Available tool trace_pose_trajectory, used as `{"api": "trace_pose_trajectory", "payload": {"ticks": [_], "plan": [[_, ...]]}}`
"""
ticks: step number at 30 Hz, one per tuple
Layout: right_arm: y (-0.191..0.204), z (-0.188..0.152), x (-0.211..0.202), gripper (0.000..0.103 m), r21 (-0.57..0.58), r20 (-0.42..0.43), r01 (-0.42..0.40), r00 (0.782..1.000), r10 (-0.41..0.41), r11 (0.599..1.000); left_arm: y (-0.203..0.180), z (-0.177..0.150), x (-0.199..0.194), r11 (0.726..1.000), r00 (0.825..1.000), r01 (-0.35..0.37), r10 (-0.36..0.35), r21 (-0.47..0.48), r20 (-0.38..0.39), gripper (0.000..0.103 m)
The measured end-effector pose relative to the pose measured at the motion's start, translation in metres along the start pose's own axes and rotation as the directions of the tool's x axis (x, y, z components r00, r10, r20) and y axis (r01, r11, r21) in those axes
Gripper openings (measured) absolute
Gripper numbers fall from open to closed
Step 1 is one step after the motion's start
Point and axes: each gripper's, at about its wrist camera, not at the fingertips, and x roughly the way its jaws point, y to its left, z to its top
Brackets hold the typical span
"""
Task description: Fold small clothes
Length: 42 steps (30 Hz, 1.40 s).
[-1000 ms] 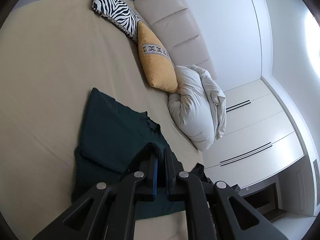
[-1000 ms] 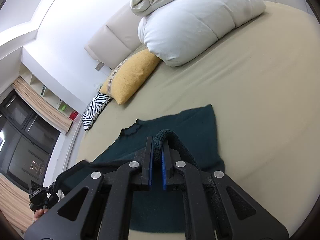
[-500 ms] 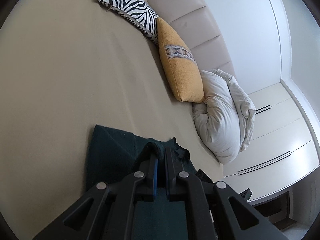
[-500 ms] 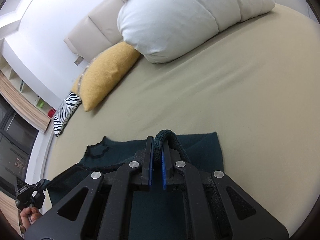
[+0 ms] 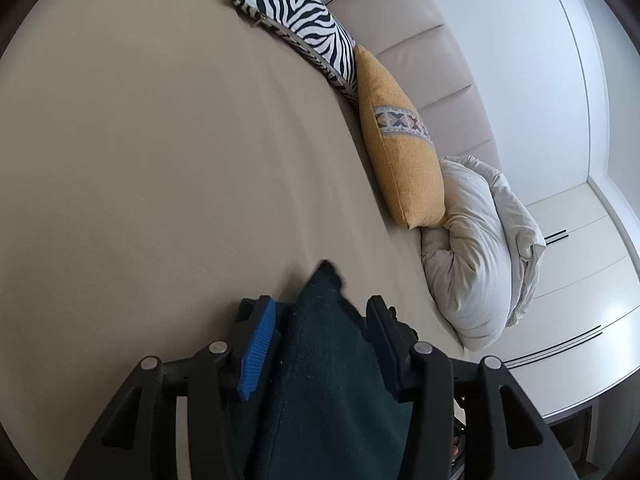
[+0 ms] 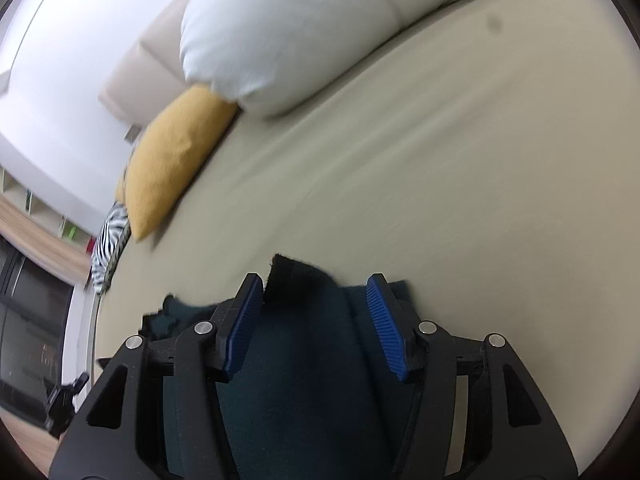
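Both grippers stand with their fingers spread wide, and neither pinches anything. The left gripper (image 5: pixel 320 336) straddles a raised fold of the dark green knit garment (image 5: pixel 328 360); the fabric passes between the blue ribbed pad (image 5: pixel 258 350) on one side and the black finger on the other, and contact with either cannot be confirmed. The right gripper (image 6: pixel 320 320) likewise straddles the dark green knit garment (image 6: pixel 304 340), whose cloth lies between its two blue ribbed pads (image 6: pixel 384 328) with a gap visible on the right side.

The garment lies on the beige bed sheet (image 5: pixel 160 140) at the near edge of both views, directly under the tools. A dark pointed corner of fabric rises just beyond the fingers in each view.

The left wrist view alone shows the zebra-print cushion (image 5: pixel 296 12) sharply, the patterned band across the yellow cushion (image 5: pixel 400 148), the padded headboard (image 5: pixel 420 40) and the white cabinet fronts (image 5: pixel 580 280) at far right. It also shows the crumpled white duvet (image 5: pixel 480 248) touching the yellow cushion.

The right wrist view is motion-blurred. It alone shows the shelving and dark window area (image 6: pixel 32 320) at far left, and a scalloped garment edge (image 6: pixel 168 312) lying to the left of the fingers. Its white duvet (image 6: pixel 320 20) fills the far side, with the yellow cushion (image 6: pixel 172 160) beside it.
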Motion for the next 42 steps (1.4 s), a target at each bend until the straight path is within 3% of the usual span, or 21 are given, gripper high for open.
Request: {"api": "trace_pose_trajectory", "payload": {"ticks": [4,9,13,15,19,25,28,31,37,42], "plan": [[-0.002,-0.004,-0.022,0.053,0.009,0.014,-0.014,1.000,0.014,1.000,-0.018,-0.012,-0.014,0.997,1.000,-0.011,0.009,0.075,0.015,0.050],[0.035,-0.035,-0.029,0.053,-0.125,-0.026,-0.051,0.998,0.048,0.991,-0.041,-0.047,0.002,0.978,0.997,-0.051,0.061,0.200,-0.044,0.051],[0.068,-0.063,-0.026,0.053,-0.270,-0.079,-0.060,0.996,0.040,0.961,-0.036,-0.069,0.005,0.944,0.983,-0.173,0.184,0.282,-0.012,0.051],[0.075,-0.076,-0.021,0.053,-0.326,-0.084,-0.027,0.996,-0.001,0.945,-0.027,-0.076,-0.002,0.939,0.978,-0.200,0.207,0.278,0.006,0.051],[0.056,-0.085,-0.025,0.053,-0.277,-0.075,0.014,0.997,-0.036,0.961,-0.017,-0.087,-0.018,0.933,0.976,-0.216,0.219,0.287,0.024,0.051],[0.023,-0.093,-0.052,0.053,-0.239,-0.010,0.068,0.997,-0.072,0.969,-0.021,-0.104,-0.015,0.901,0.969,-0.236,0.248,0.365,0.013,0.051],[0.012,-0.093,-0.071,0.053,-0.245,0.033,0.097,0.995,-0.092,0.965,-0.020,-0.105,-0.015,0.897,0.967,-0.240,0.254,0.370,0.010,0.039],[0.002,-0.094,-0.088,0.053,-0.245,0.076,0.137,0.990,-0.122,0.960,-0.015,-0.103,-0.017,0.899,0.964,-0.249,0.265,0.360,0.006,0.010],[-0.011,-0.099,-0.082,0.053,-0.258,0.008,0.137,0.990,-0.140,0.956,-0.014,-0.107,-0.022,0.894,0.964,-0.251,0.268,0.372,0.006,0.006],[-0.011,-0.108,-0.083,0.053,-0.278,0.030,0.164,0.986,-0.162,0.947,-0.012,-0.110,-0.029,0.895,0.966,-0.245,0.259,0.373,0.011,0.006]]}}
